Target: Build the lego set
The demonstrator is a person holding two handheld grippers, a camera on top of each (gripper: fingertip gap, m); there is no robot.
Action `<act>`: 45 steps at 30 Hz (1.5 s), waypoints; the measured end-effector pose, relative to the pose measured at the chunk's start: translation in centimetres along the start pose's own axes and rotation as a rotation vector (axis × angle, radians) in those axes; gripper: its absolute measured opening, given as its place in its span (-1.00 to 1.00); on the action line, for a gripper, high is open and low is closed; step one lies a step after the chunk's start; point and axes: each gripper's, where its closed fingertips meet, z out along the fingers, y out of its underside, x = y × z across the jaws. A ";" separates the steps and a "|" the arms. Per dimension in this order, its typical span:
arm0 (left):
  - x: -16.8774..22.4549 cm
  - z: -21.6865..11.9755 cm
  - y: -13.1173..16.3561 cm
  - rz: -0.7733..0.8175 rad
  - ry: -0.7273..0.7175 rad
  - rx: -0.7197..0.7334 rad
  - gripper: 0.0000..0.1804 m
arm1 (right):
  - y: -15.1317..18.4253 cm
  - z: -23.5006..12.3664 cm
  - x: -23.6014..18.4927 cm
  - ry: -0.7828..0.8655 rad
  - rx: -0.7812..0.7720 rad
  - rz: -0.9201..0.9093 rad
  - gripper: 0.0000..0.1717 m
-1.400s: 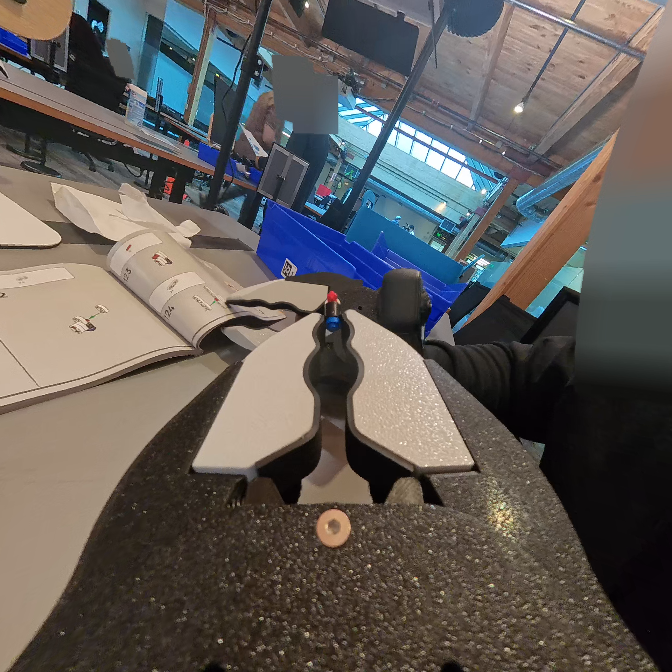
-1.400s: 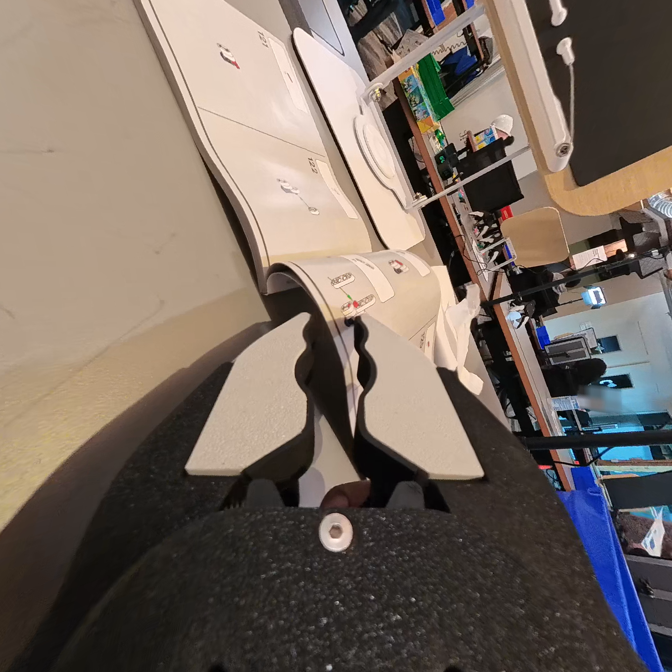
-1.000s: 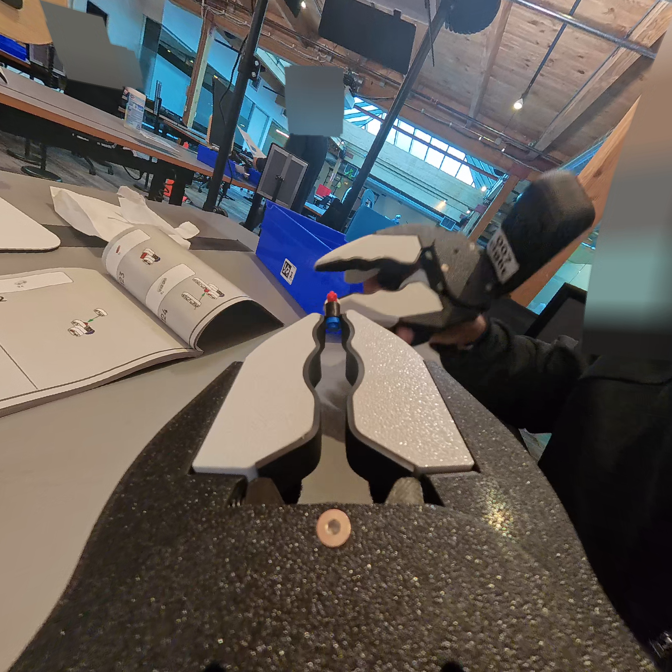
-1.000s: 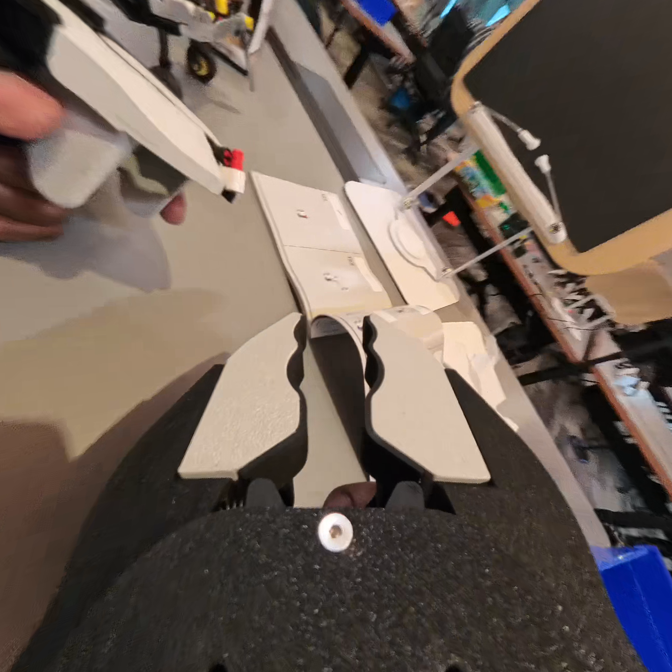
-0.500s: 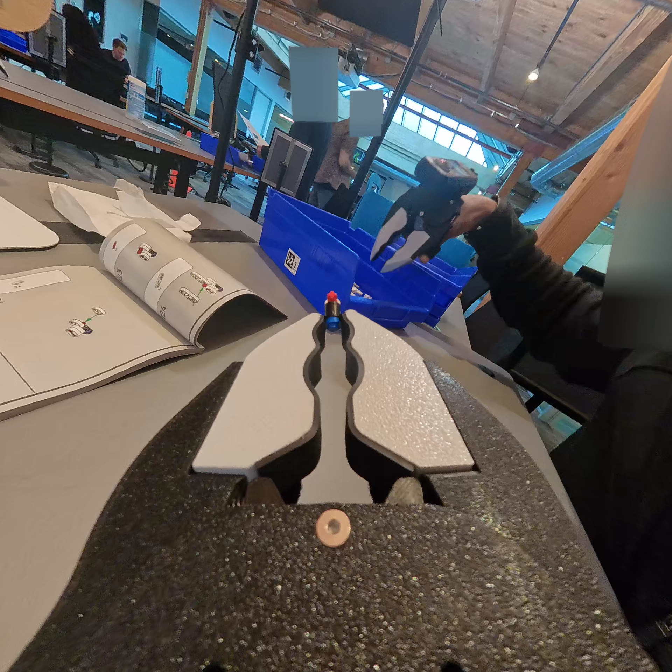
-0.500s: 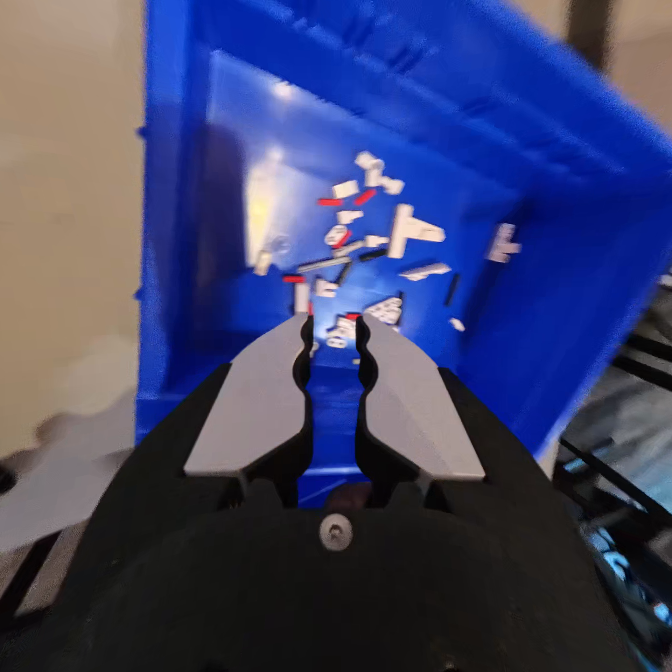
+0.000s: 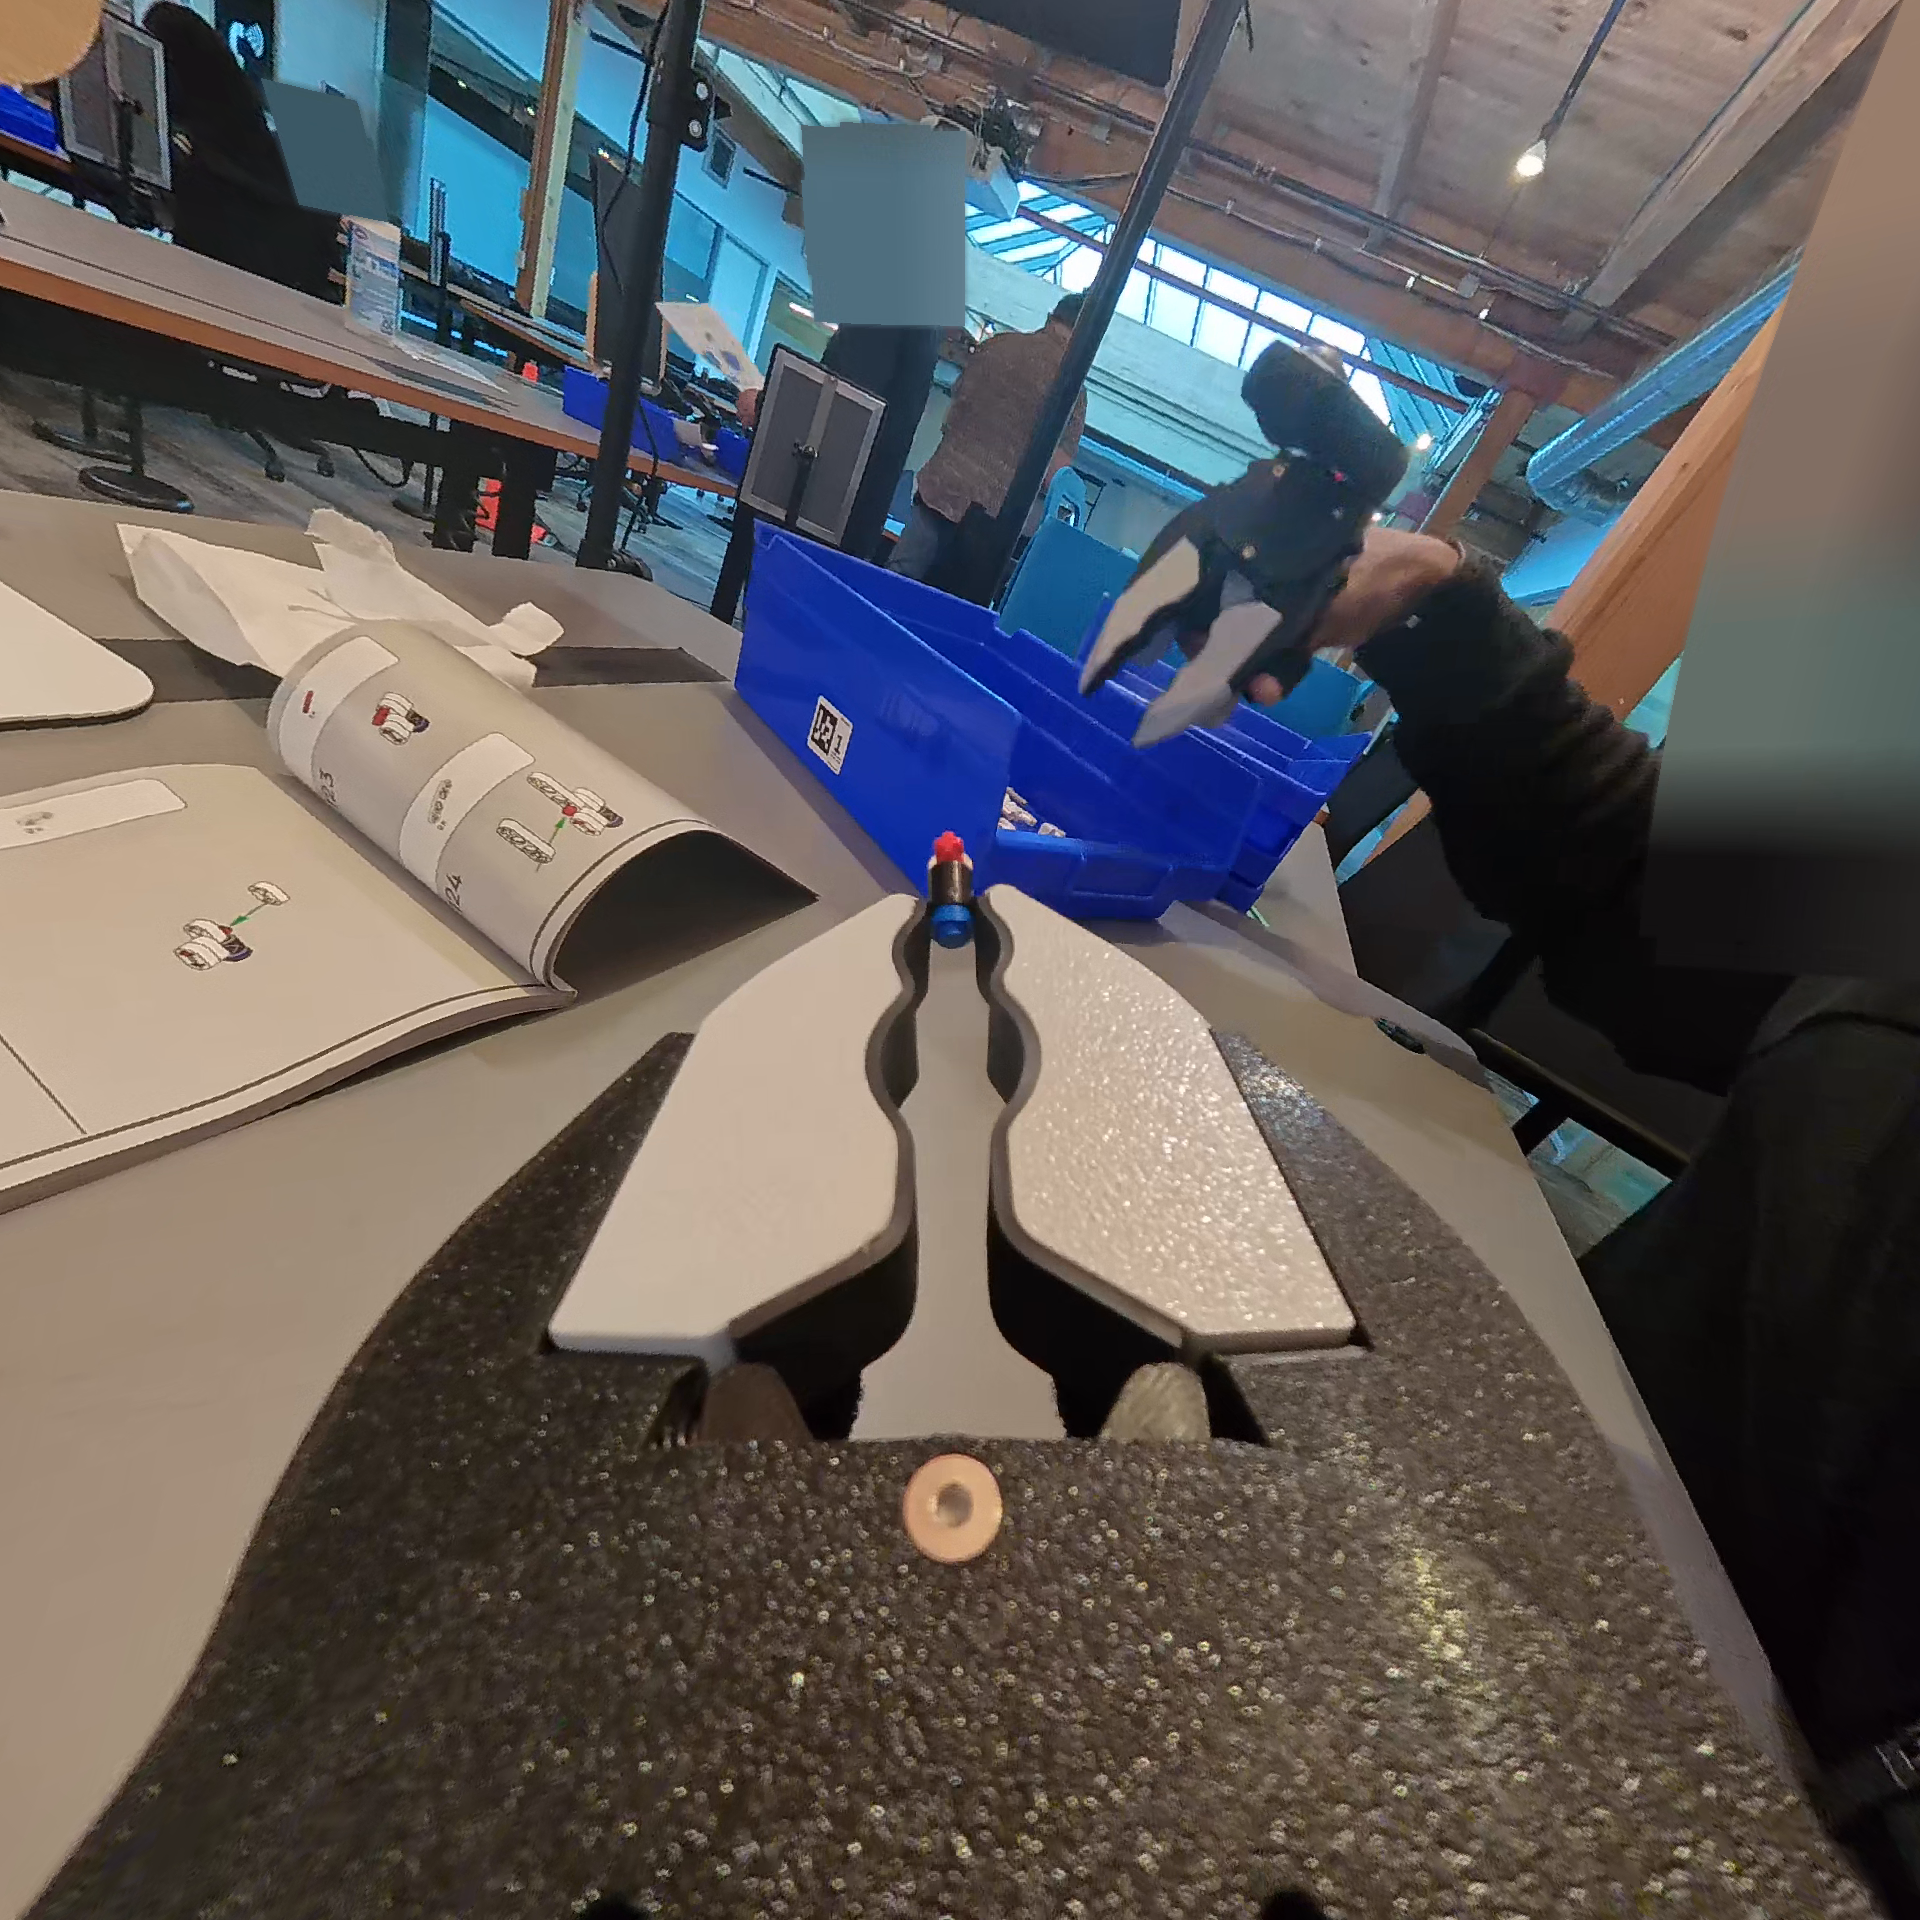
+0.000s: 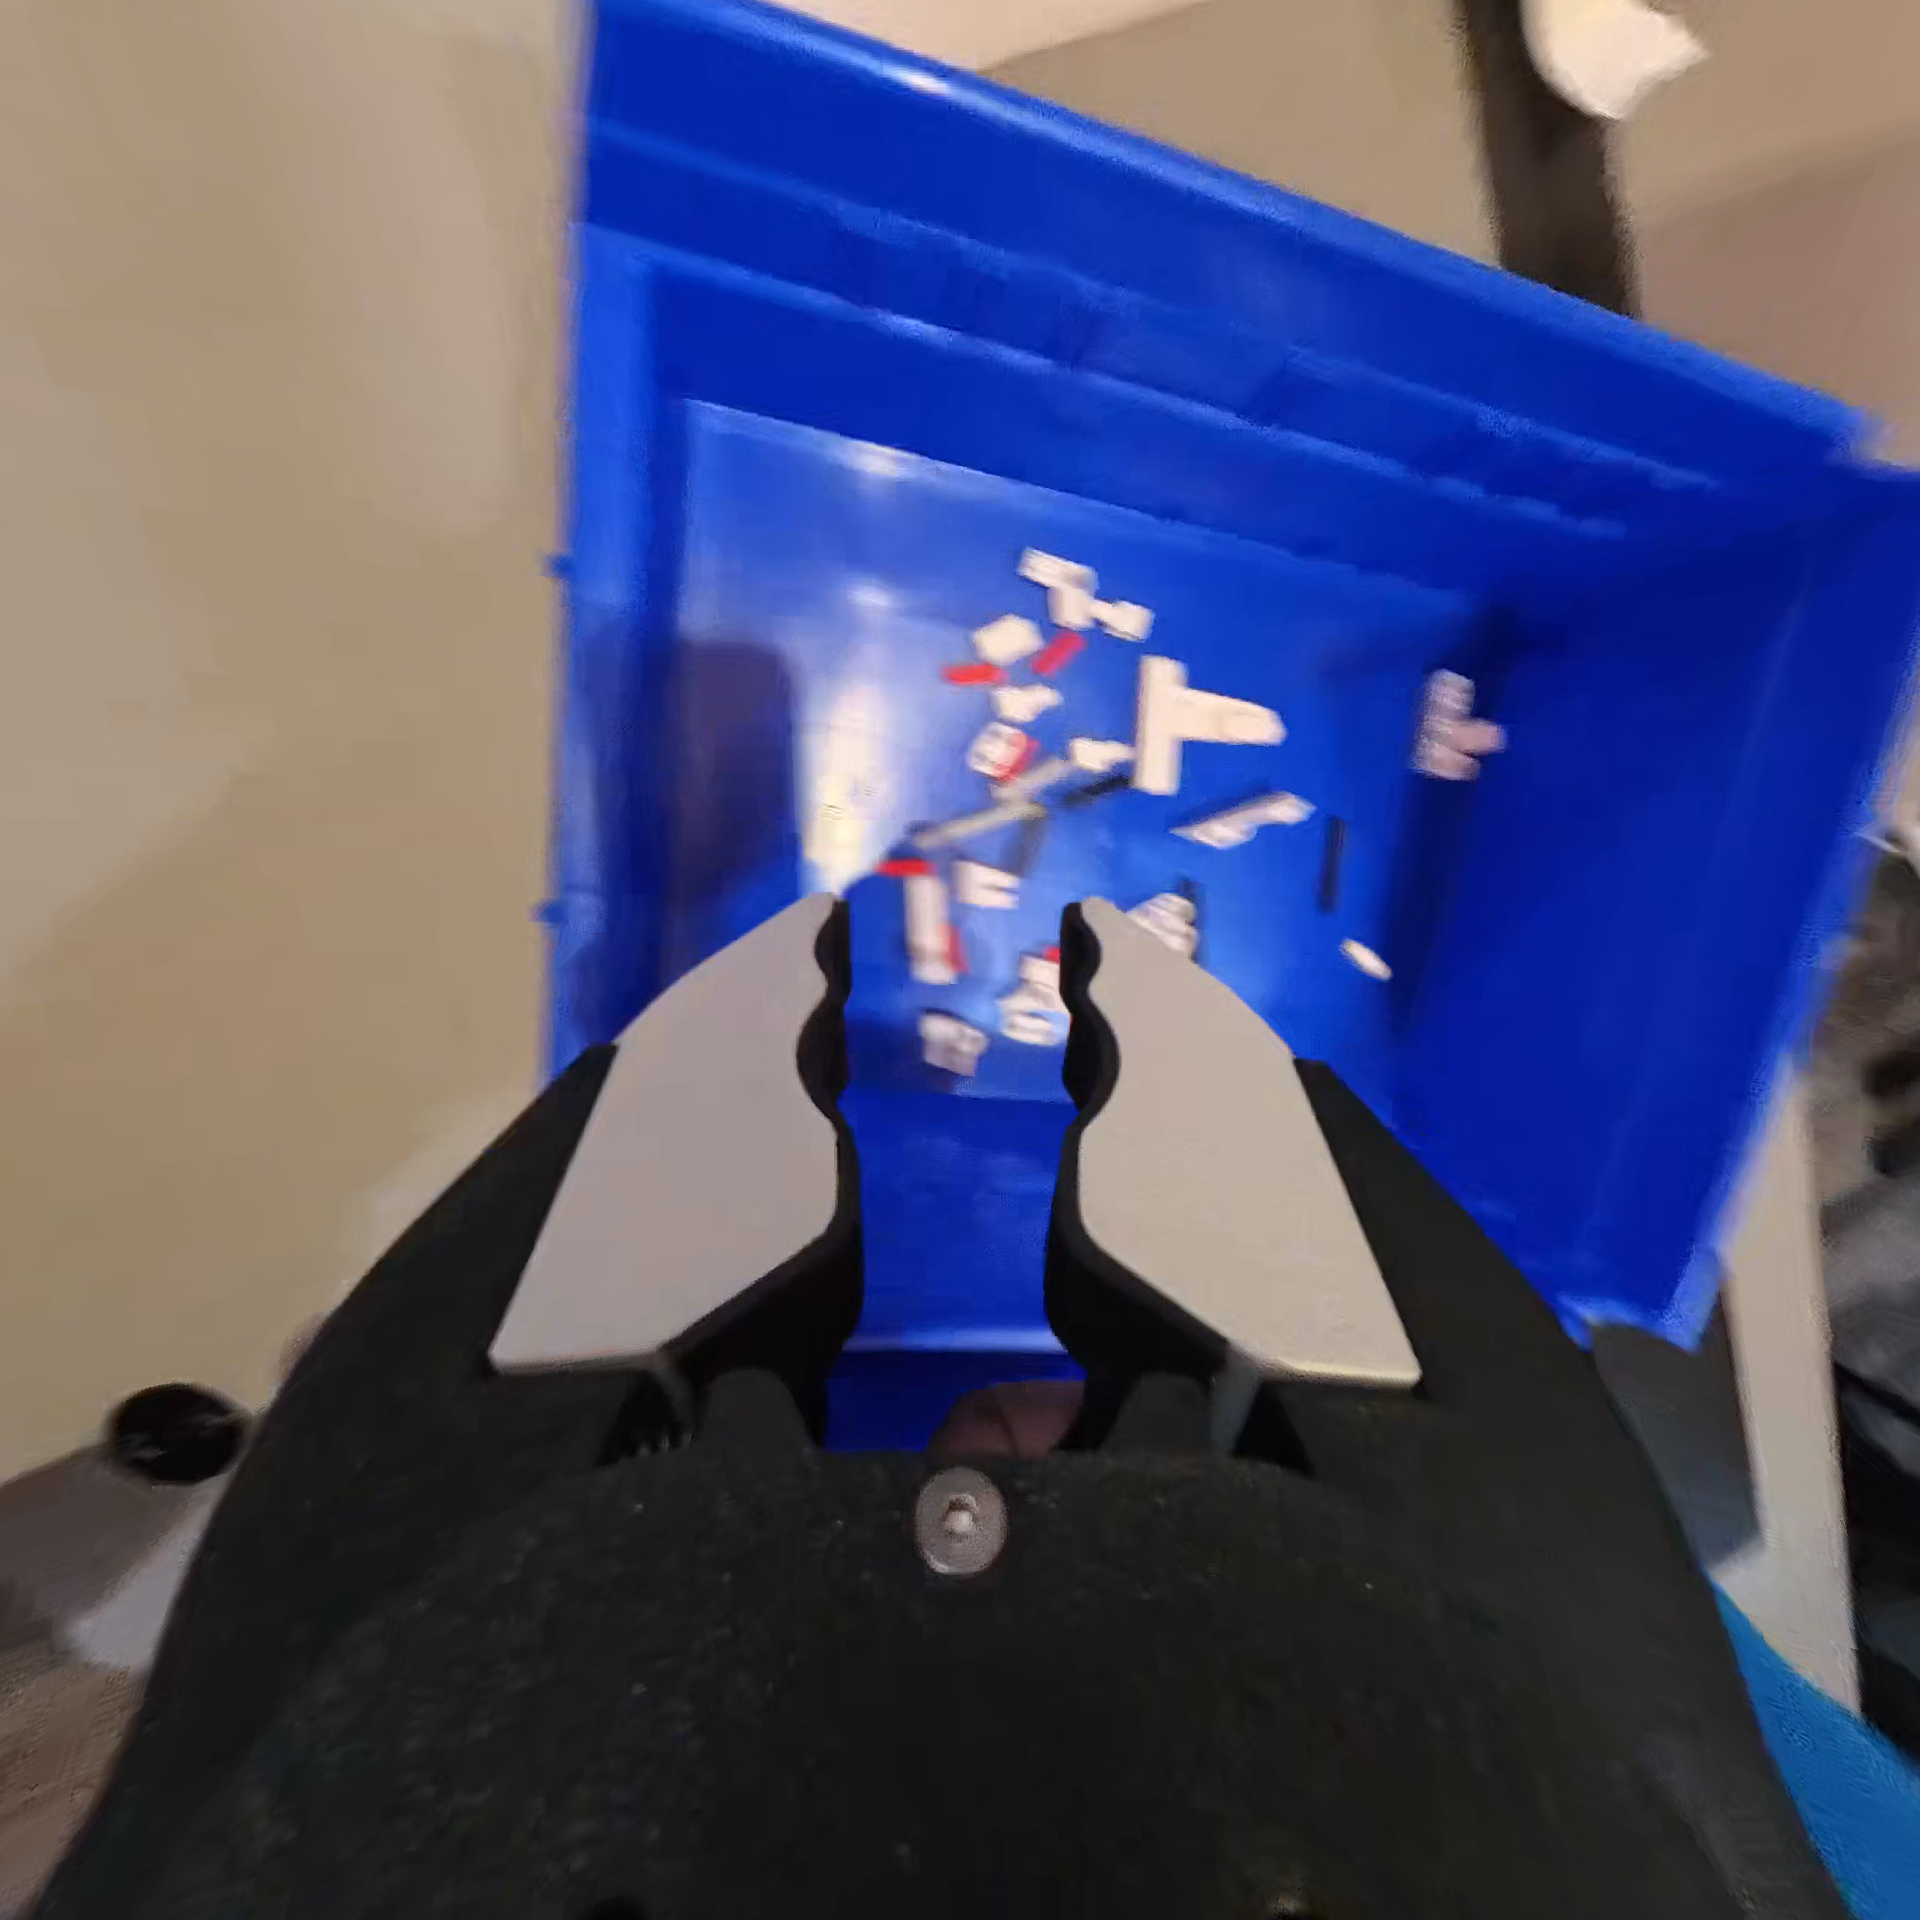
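My left gripper [image 7: 950, 914] is shut on a small peg assembly [image 7: 948, 894], blue at the base, black in the middle, red at the tip, held just above the grey table [image 7: 260, 1351]. My right gripper [image 8: 956, 914] is open and empty. It hangs above a blue bin [image 8: 727, 343] that holds several small white, red and black bricks [image 8: 1164, 727]. The left wrist view shows the right gripper [image 7: 1174, 675] over the same blue bin [image 7: 883, 665], held by a hand in a black sleeve.
An open instruction booklet [image 7: 312, 883] lies on the table to the left, with crumpled white paper [image 7: 312, 592] behind it. More blue bins [image 7: 1247, 748] stand beyond the first. People, desks and a black pole [image 7: 644, 281] are in the background. My right fingertips sit around 35 cm from my left ones.
My right gripper swung from the booklet to above the blue bin and its jaws have widened. My left gripper kept still with the peg assembly in its grip.
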 end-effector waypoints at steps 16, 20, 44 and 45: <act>0.6 0.0 0.4 0.040 0.008 -0.022 -0.91 | -2.7 3.1 -19.8 -0.446 -0.267 -0.311 -0.31; 0.8 0.0 0.5 0.050 0.009 -0.027 -0.91 | -3.9 2.5 -13.8 -0.257 -0.181 -0.179 -0.34; 0.6 0.1 0.7 0.050 -0.007 -0.044 -0.91 | -2.4 3.6 -6.6 -0.115 -0.102 -0.093 -0.38; 0.6 0.1 0.7 0.049 -0.005 -0.044 -0.91 | -2.4 3.5 -6.4 -0.109 -0.102 -0.090 -0.38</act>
